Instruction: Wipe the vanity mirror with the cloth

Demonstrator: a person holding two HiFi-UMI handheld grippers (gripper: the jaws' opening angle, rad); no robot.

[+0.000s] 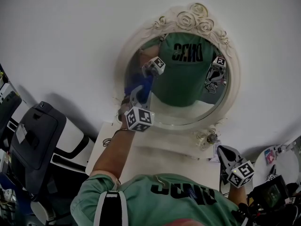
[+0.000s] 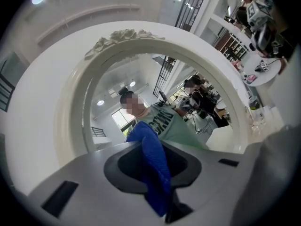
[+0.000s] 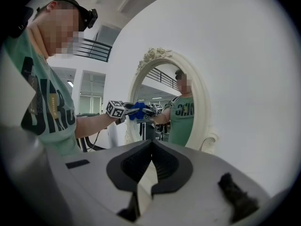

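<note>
I count one vanity mirror (image 1: 123, 65), oval in a white frame. I carry two hand-held grippers: my left hand-held gripper (image 1: 136, 98) is up at the mirror's left side, and my right hand-held gripper (image 1: 226, 153) is below the mirror's lower right edge. Each bears one marker cube, so there are two cubes, one (image 1: 139, 118) at the mirror's lower left rim and one (image 1: 242, 173) lower right of the mirror. The mirror's glass shows two more cubes, as reflections only. There is one cloth (image 2: 153, 164), blue, against the mirror, and one tabletop (image 1: 155, 157) beneath the mirror.
</note>
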